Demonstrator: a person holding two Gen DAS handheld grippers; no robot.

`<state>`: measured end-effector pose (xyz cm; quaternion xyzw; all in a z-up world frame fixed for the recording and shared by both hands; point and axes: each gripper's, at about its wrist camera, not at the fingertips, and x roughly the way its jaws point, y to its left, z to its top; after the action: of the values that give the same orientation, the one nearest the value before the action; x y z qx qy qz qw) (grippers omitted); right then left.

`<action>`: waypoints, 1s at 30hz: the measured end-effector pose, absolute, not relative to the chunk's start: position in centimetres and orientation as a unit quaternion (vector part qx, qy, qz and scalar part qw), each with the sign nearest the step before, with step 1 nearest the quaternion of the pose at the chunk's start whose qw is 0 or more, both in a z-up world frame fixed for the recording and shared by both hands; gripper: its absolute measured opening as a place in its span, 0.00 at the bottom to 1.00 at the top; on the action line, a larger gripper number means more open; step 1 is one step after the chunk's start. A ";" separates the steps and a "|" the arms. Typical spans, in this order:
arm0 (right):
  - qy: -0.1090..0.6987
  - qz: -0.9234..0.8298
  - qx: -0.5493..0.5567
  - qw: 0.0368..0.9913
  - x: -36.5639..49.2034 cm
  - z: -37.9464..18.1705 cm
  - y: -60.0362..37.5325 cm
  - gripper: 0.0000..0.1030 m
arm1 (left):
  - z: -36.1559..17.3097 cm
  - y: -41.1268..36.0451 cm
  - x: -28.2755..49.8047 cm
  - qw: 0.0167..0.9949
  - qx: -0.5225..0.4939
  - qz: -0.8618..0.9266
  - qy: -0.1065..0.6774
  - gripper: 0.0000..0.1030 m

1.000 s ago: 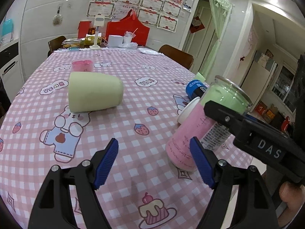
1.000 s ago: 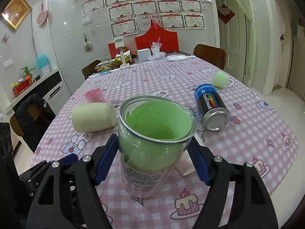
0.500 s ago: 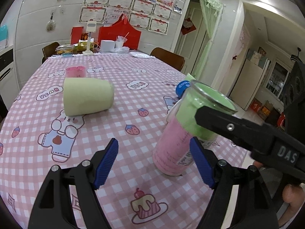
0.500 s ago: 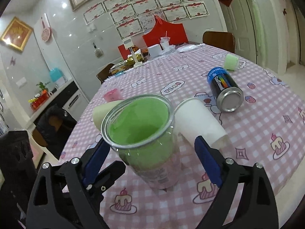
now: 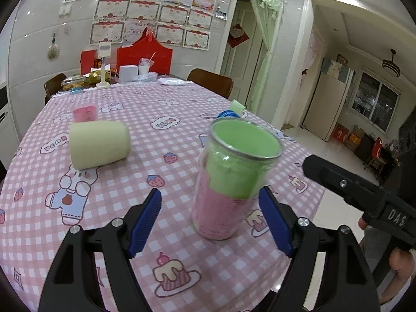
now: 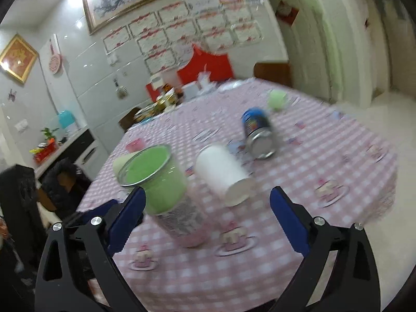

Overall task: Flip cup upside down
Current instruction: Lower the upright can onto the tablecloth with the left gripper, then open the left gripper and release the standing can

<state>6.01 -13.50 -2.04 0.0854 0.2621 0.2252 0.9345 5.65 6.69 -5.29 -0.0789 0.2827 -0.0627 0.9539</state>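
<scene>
Between the spread fingers of the left gripper, the cup stands mouth-up on the worktop, untouched. Right gripper, fingers also spread, has cup beside its left finger, contact unclear.

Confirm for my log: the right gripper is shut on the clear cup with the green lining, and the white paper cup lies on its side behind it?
Not quite. In the right wrist view the right gripper is open, its fingers spread wide, with the clear cup only beside the left finger, not clamped. The white paper cup does lie on its side behind it.
</scene>
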 end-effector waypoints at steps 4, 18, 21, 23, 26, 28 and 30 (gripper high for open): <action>0.218 0.189 0.053 0.956 4.9 -2.0 -14.2 0.91 | -5.0 5.8 5.4 0.956 -0.072 -0.065 0.276 0.74; 0.134 0.143 0.032 0.980 1.7 -0.8 -17.4 0.92 | -2.0 1.6 2.6 0.981 -0.020 -0.045 0.190 0.74; 0.118 0.140 0.021 0.983 0.9 -0.3 -17.6 0.92 | -1.3 0.8 1.7 0.986 -0.005 -0.035 0.164 0.74; 0.106 0.131 0.017 0.986 0.5 -0.2 -17.8 0.92 | -0.9 0.2 1.2 0.988 0.006 -0.032 0.149 0.74; 0.095 0.124 0.012 0.988 0.2 -0.1 -18.1 0.92 | -0.6 -0.4 0.8 0.990 0.010 -0.028 0.136 0.74; 0.089 0.120 0.012 0.989 0.0 -0.1 -18.2 0.92 | -0.3 -0.6 0.5 0.991 0.009 -0.030 0.129 0.74; 0.086 0.117 0.012 0.989 0.2 -0.1 -18.3 0.92 | -0.3 -0.8 0.3 0.992 0.012 -0.027 0.125 0.75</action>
<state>0.19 -18.34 -0.11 0.0115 0.0862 0.1165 0.9894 0.29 -0.77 -0.25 0.0123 0.1248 -0.0273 0.9917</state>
